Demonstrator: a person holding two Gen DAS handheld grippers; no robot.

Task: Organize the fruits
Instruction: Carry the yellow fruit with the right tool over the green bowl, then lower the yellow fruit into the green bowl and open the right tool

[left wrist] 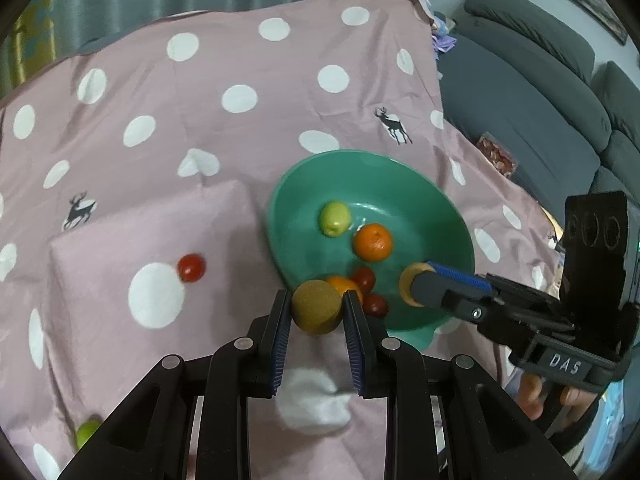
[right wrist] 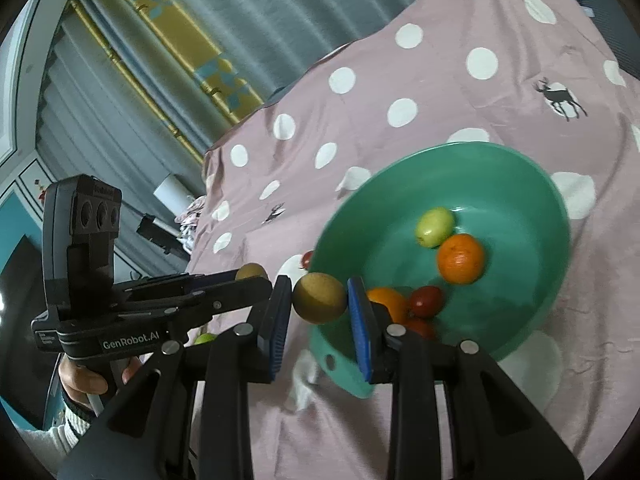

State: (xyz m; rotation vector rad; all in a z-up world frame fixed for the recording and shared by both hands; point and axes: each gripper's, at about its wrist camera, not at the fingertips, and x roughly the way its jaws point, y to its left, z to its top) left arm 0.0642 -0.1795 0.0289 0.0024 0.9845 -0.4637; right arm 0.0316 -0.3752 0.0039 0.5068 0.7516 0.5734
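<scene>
My left gripper (left wrist: 317, 300) is shut on a round brownish-yellow fruit (left wrist: 316, 310), held just outside the near rim of a green bowl (left wrist: 304, 188). My right gripper (right wrist: 320, 286) is shut on a similar yellow-brown fruit (right wrist: 320, 300) at the bowl's (right wrist: 500, 176) near-left rim. From the left wrist, the right gripper (left wrist: 416, 284) reaches over the bowl. In the bowl lie a green fruit (left wrist: 334, 218), an orange (left wrist: 373, 242), a second orange (right wrist: 386, 300) and two red fruits (right wrist: 427, 300). A red fruit (left wrist: 191, 267) and a green fruit (left wrist: 88, 432) lie loose on the cloth.
A pink cloth with white dots (left wrist: 240, 80) covers the surface, raised in a flat hump (left wrist: 152, 232) left of the bowl. A grey sofa (left wrist: 540, 80) stands on the right, curtains (right wrist: 120, 60) behind. A hand (right wrist: 80, 380) holds the left gripper's handle.
</scene>
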